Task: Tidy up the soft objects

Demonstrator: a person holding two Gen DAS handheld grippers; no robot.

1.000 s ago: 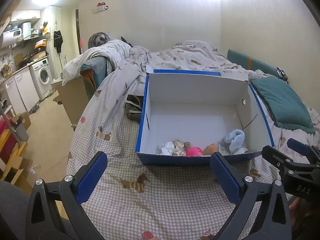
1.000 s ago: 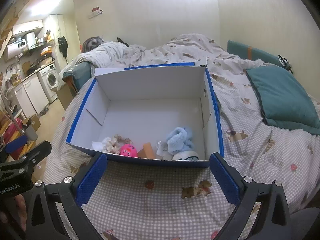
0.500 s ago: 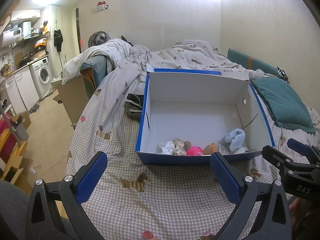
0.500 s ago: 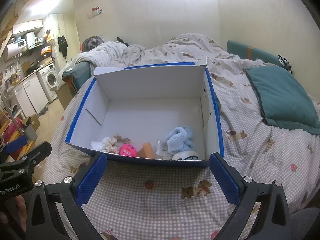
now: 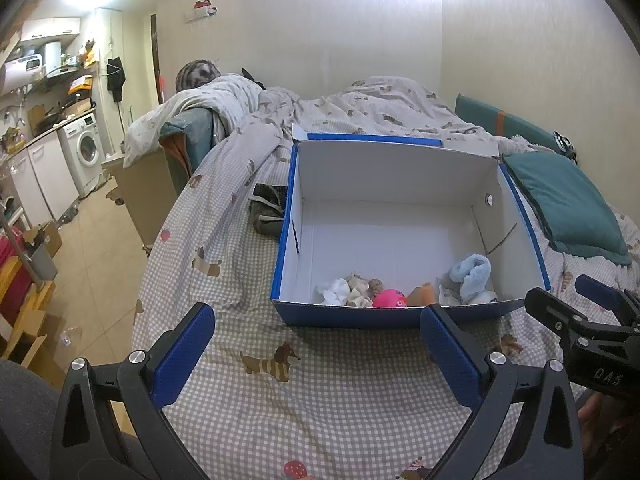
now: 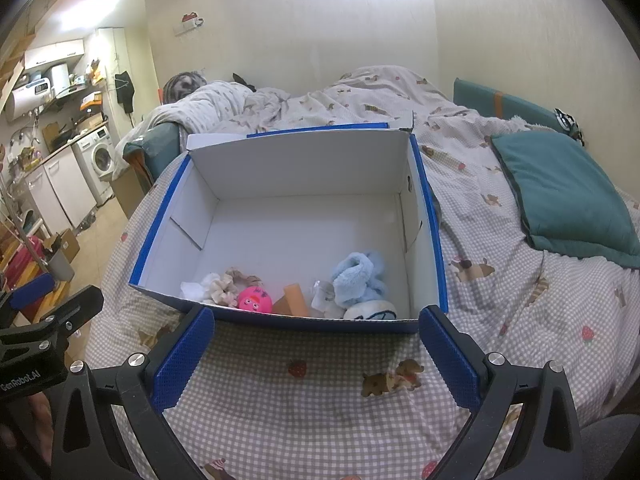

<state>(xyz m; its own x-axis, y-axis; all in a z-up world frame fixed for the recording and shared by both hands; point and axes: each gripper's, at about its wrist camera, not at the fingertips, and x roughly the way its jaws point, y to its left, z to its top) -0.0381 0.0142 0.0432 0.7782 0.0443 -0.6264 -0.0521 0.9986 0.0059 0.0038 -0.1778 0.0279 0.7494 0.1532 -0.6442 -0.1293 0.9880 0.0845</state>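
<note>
Left wrist view: left gripper (image 5: 316, 344) spread wide, nothing between its blue pads (image 5: 182, 354), hanging over the checked bed cover (image 5: 320, 400) just in front of the box (image 5: 400, 318). Box white inside, blue outside, sitting on the bed. Soft things bunched along the near wall of the box: white cloth (image 5: 335, 291), beige scrunchie (image 5: 362, 289), pink ball (image 5: 389, 298) (with a little face on it), orange block (image 5: 421, 294), fluffy blue sock (image 5: 471, 273). Rest of the box floor bare. Dark bundle (image 5: 267, 208) lying just beside the box on its left. Green pillow (image 5: 568, 204) off to the right. Right gripper (image 5: 592, 322) peeking in at the right edge, near the box corner.

Right wrist view: right gripper (image 6: 316, 346) also spread wide and holding nothing, over the bed cover (image 6: 320, 400), close to the near wall of the box (image 6: 304, 322). Same pile seen better: white cloth (image 6: 192, 289), scrunchie (image 6: 224, 287), pink ball (image 6: 255, 299), orange block (image 6: 295, 300), blue sock (image 6: 358, 278), and a white round thing (image 6: 372, 310) with dark marks touching the sock. Green pillow (image 6: 560, 196) well apart on the right. Left gripper (image 6: 44, 308) showing at the left edge. Washing machine (image 6: 100, 158) far back on the left.
</note>
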